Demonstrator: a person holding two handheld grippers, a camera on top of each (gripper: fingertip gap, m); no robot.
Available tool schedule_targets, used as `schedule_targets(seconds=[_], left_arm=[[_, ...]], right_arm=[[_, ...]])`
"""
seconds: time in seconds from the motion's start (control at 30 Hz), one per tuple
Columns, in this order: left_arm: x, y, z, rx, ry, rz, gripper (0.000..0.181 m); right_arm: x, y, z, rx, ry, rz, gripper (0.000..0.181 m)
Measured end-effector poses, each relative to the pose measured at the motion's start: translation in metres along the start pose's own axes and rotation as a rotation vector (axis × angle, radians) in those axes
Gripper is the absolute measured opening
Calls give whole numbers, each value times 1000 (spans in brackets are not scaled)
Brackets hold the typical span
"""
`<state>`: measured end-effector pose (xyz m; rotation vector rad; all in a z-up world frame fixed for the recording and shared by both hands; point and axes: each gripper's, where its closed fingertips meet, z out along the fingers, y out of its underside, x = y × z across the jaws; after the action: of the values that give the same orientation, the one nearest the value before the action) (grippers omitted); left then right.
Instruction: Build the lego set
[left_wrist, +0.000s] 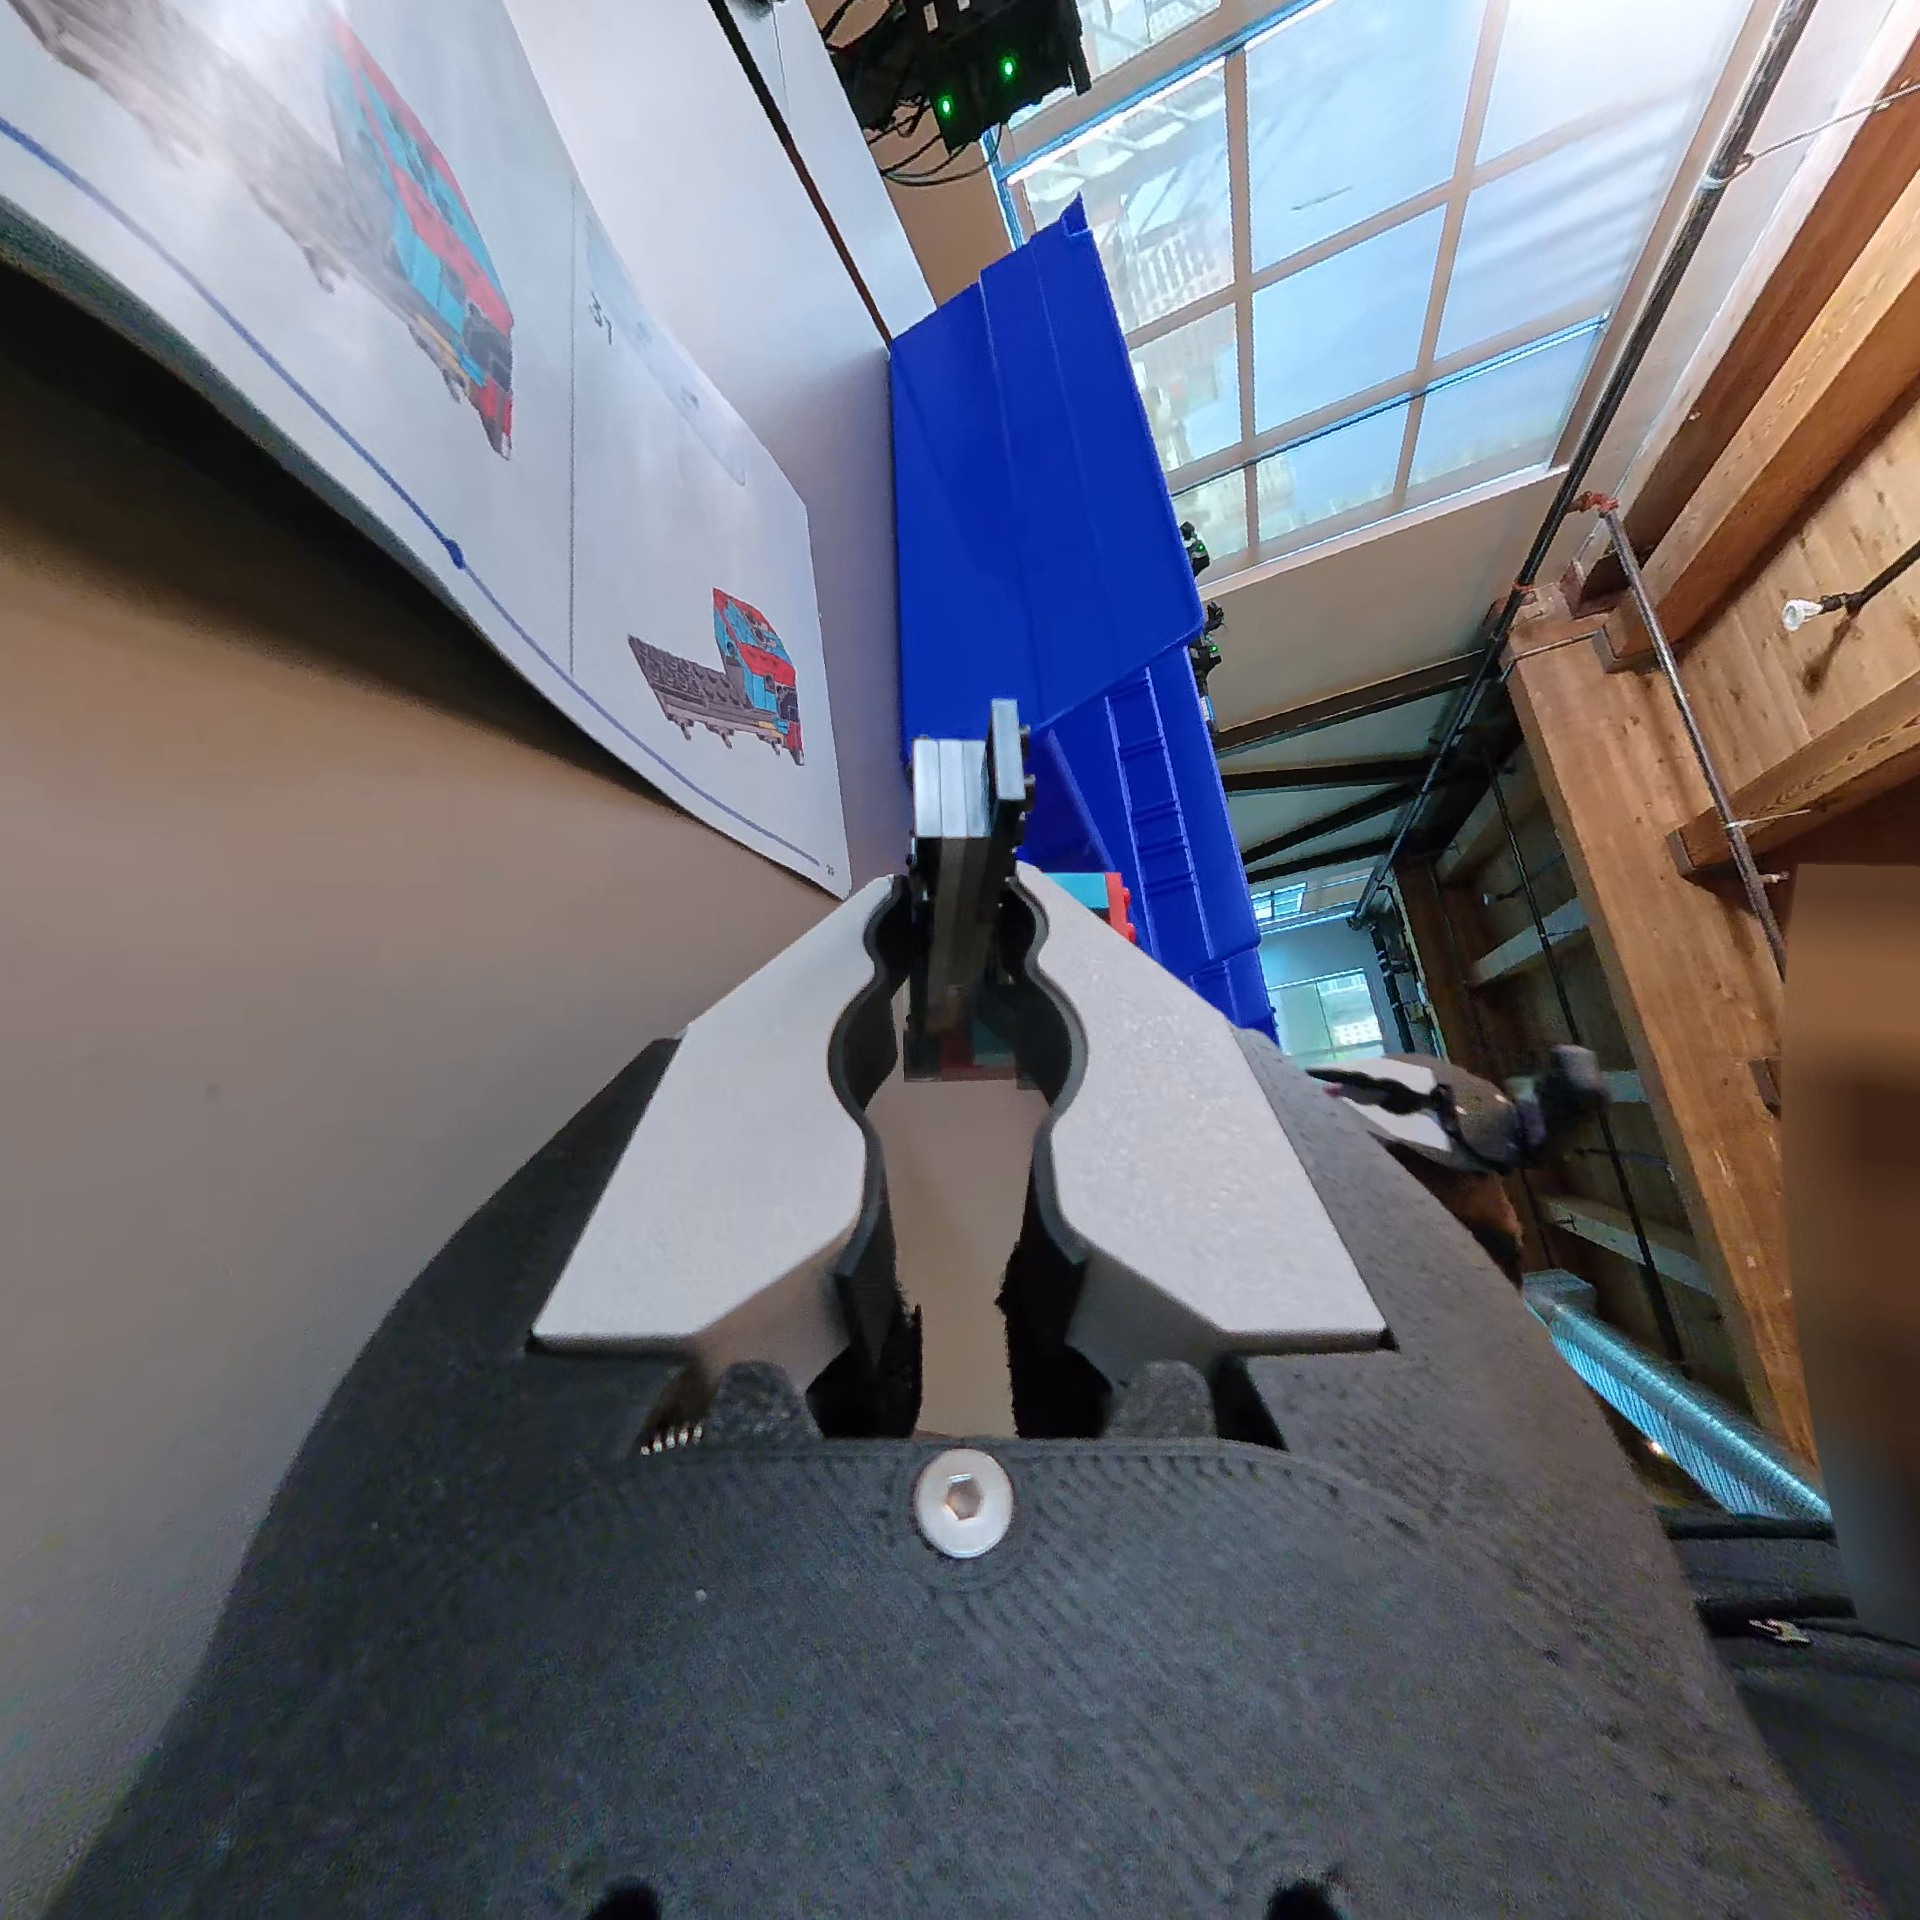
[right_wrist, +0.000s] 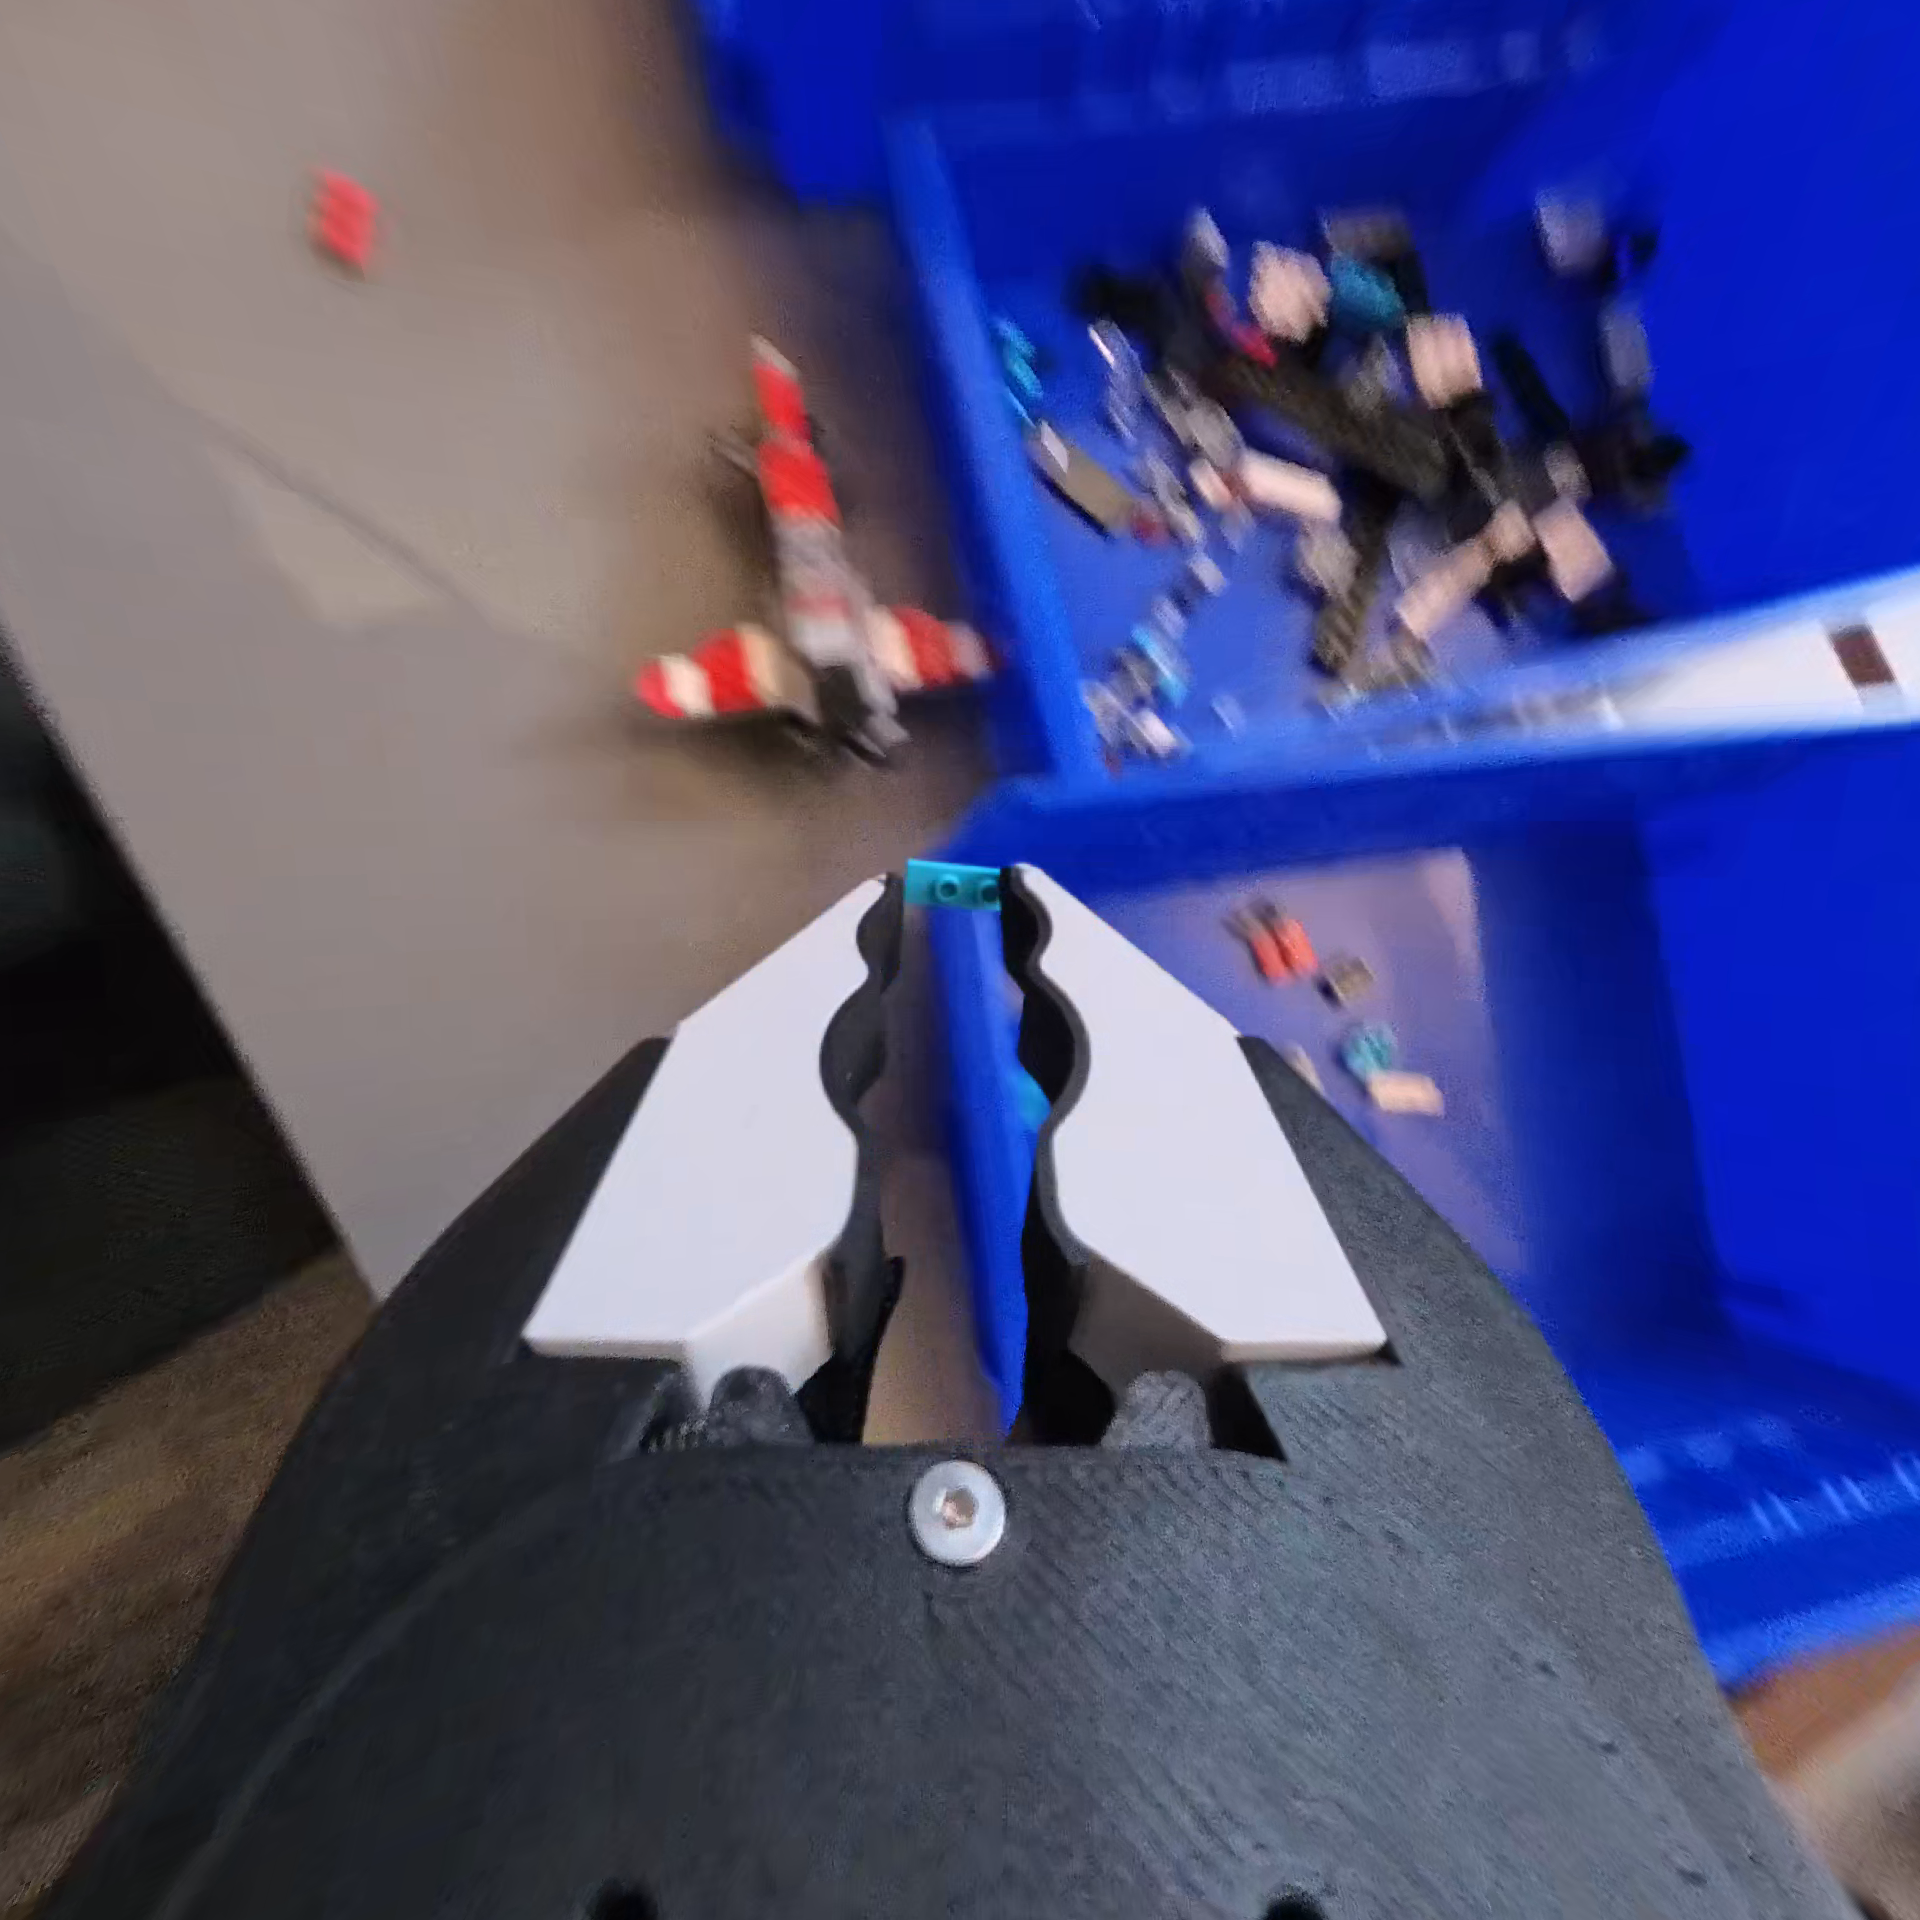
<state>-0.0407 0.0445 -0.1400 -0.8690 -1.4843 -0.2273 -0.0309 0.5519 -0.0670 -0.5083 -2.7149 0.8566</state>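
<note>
My left gripper (left_wrist: 956, 894) is shut on a partly built lego model (left_wrist: 961, 831), a stack of grey plates with red and teal parts, held edge-on and sticking out past the fingertips. The instruction sheet (left_wrist: 582, 436) with pictures of the red and teal truck lies on the table at the left. My right gripper (right_wrist: 953, 883) is shut on a small teal plate (right_wrist: 951, 886) at its fingertips, held over the edge of a blue bin (right_wrist: 1195, 800). The right wrist view is blurred by motion.
The blue bin's far compartment holds several loose bricks (right_wrist: 1403, 468), and the near one holds a few small parts (right_wrist: 1340, 997). A red and white striped lego piece (right_wrist: 810, 603) and a small red piece (right_wrist: 348, 218) lie on the tan table. Blue bins (left_wrist: 1049, 540) stand ahead of my left gripper. One gripper's finger ends stand about 50 cm off the other's. From the left gripper's tips to the small red piece (right_wrist: 348, 218) is close to 25 cm.
</note>
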Motion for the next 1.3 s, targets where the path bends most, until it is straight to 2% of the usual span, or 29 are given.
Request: schedule_targets(seconds=[0.1, 0.17, 0.27, 0.4, 0.43, 0.53, 0.63, 0.73, 0.83, 0.93, 1.0, 1.07, 1.17, 1.3], left_arm=[[0, 1, 2, -11, -1, 6, 16], [1, 1, 2, -12, 4, 8, 16], [3, 1, 0, -6, 14, 12, 16], [6, 1, -4, 7, 30, 20, 16], [7, 1, -5, 12, 35, 20, 16], [8, -1, -8, 28, 54, 13, 16], [9, -1, -8, 27, 65, 7, 16], [10, -1, -8, 22, 69, 3, 16], [9, -1, -6, 14, 70, -1, 16], [9, 0, -4, 1, 67, 5, 16], [9, 1, -2, -3, 63, 10, 16], [9, 0, -3, 4, 61, 14, 16], [9, -2, -6, 29, 59, 13, 16], [9, -3, -9, 44, 62, 8, 16]], right_arm=[[-71, -51, 21, 145, -131, -60, 20], [-115, -76, 52, 204, -225, -79, 20], [-164, -96, 108, 219, -315, -80, 20], [-191, -85, 170, 102, -295, -114, 20], [-191, -80, 179, 73, -268, -139, 23], [-196, -86, 177, 113, -301, -95, 22], [-184, -84, 154, 149, -301, -65, 32], [-140, -67, 106, 159, -222, -37, 31], [-52, -19, 45, 22, 37, 17, 26], [48, 59, -1, -246, 321, 162, 26], [78, 101, -7, -371, 322, 269, 28], [88, 127, 0, -464, 272, 331, 30], [84, 147, 17, -568, 168, 387, 32], [79, 165, 27, -690, 121, 399, 41]])
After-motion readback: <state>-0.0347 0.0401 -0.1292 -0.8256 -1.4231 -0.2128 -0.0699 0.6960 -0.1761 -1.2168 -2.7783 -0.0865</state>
